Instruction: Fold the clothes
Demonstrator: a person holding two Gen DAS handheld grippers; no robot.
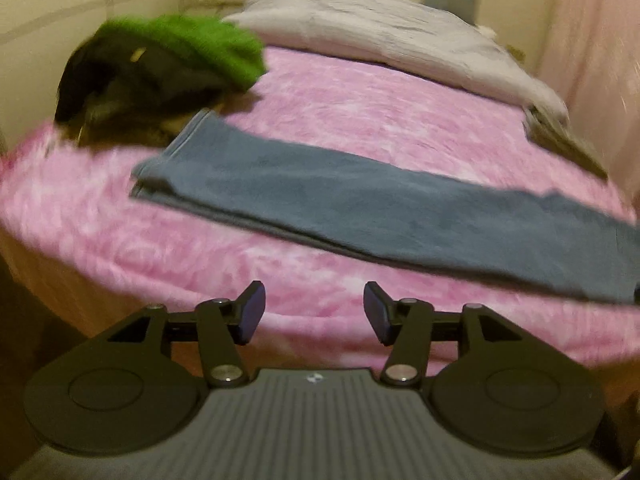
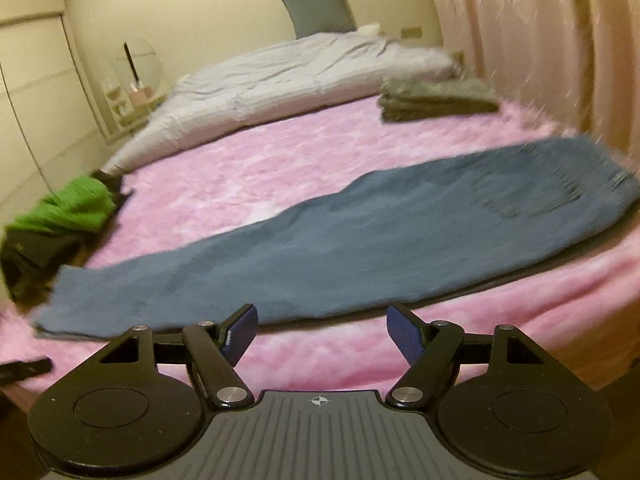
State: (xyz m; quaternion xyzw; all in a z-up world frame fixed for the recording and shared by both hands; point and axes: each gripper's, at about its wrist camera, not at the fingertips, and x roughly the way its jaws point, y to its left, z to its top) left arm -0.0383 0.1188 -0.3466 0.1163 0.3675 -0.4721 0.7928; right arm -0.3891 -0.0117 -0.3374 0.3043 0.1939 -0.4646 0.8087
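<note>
Denim jeans are lying leg-on-leg along the pink bed's near edge, within reach of the left claw and right claw, both hovering spread and empty.

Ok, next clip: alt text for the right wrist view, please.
A pair of blue jeans, folded lengthwise, lies flat across a fuzzy pink blanket on a bed, just ahead of the open, empty right gripper. A green-and-dark clothes pile sits at left, a folded grey stack far right, and a rumpled grey duvet behind.
</note>
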